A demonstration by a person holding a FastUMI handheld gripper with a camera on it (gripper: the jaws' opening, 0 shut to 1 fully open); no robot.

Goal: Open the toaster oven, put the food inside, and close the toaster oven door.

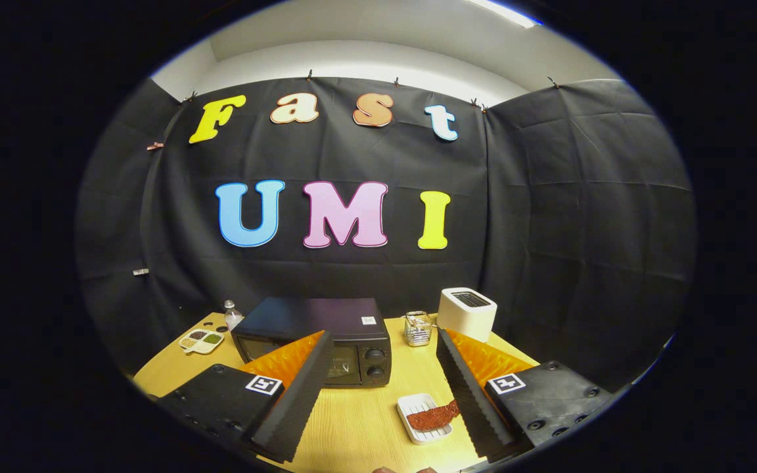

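A black toaster oven [316, 338] stands on the wooden table [365, 420], its glass door shut and two knobs on its right side. My left finger partly covers the door. A reddish-brown piece of food [432, 416] lies on a small white ribbed dish [418, 427] on the table, just inside my right finger. My gripper [384, 341] is open, held above the table with nothing between its fingers; the oven is just ahead of the left finger.
A white pop-up toaster [466, 312] stands at the back right. Beside it is a small wire basket [418, 328]. Left of the oven are a small bottle [232, 314] and a white divided dish [200, 340] of seasonings. Black cloth walls enclose the table.
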